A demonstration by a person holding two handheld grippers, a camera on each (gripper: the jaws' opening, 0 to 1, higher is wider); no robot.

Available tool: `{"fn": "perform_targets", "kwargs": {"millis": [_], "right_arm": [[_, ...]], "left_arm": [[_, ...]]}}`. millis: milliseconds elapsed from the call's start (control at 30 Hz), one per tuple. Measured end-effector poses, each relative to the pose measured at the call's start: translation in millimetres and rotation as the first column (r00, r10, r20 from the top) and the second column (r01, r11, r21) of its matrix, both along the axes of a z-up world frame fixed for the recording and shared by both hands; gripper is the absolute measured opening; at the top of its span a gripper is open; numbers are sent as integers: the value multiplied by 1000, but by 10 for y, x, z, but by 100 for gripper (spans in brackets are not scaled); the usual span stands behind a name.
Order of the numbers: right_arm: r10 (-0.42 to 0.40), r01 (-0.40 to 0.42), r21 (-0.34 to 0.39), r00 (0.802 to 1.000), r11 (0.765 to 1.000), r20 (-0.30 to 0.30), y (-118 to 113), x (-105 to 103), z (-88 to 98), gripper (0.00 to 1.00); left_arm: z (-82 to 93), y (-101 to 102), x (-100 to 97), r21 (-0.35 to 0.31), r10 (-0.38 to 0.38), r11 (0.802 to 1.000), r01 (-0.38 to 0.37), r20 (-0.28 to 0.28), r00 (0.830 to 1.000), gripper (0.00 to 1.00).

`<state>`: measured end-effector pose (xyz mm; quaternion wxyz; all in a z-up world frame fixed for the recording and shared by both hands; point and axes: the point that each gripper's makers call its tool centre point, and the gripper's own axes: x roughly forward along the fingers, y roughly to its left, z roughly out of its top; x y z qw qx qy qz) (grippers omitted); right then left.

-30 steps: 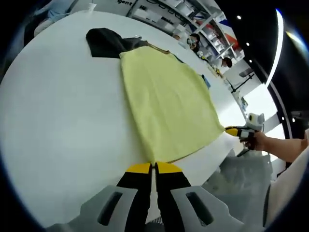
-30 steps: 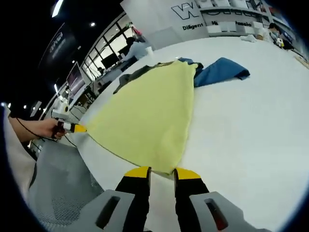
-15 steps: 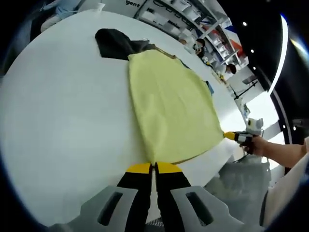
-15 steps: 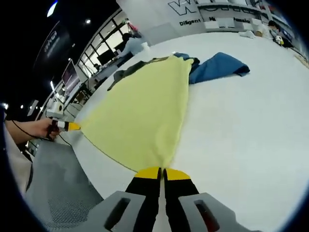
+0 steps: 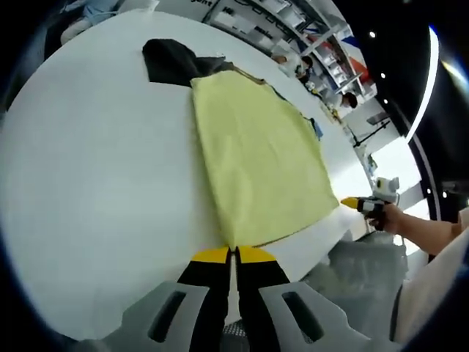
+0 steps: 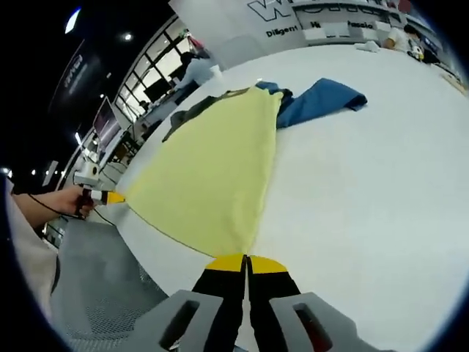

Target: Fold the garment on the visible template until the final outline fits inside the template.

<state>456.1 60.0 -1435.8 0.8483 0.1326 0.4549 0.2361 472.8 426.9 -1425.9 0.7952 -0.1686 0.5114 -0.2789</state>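
The yellow garment (image 5: pixel 256 169) lies spread flat on the white tabletop (image 5: pixel 95 191), stretched between the two claws at its near edge. The left claw (image 5: pixel 233 254) has its jaws pressed together on one near corner; the right claw (image 6: pixel 248 260) is likewise clamped on the opposite corner. In the left gripper view, the right claw shows at the far right, held in a hand (image 5: pixel 396 218) with the forearm reaching in level. Past the garment's far end lie a dark cloth (image 5: pixel 167 60) and a blue cloth (image 6: pixel 319 101).
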Motion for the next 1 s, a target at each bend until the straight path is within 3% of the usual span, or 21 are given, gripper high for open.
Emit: {"fn": "perform_targets", "kwargs": {"millis": [267, 333, 633, 1000], "right_arm": [[21, -22, -17, 1000, 1000, -17, 159, 102, -75, 6], [106, -108, -88, 994, 990, -24, 175, 22, -133, 0], [68, -70, -40, 996, 997, -53, 225, -108, -110, 0], [60, -63, -67, 997, 996, -39, 190, -125, -118, 0]], "left_arm": [[-16, 10, -7, -1, 9, 1000, -9, -12, 1000, 0], [-20, 10, -8, 0, 9, 1000, -9, -13, 1000, 0], [-69, 79, -78, 45, -17, 999, 19, -42, 999, 0], [-130, 98, -179, 69, -59, 996, 63, -56, 997, 0]]}}
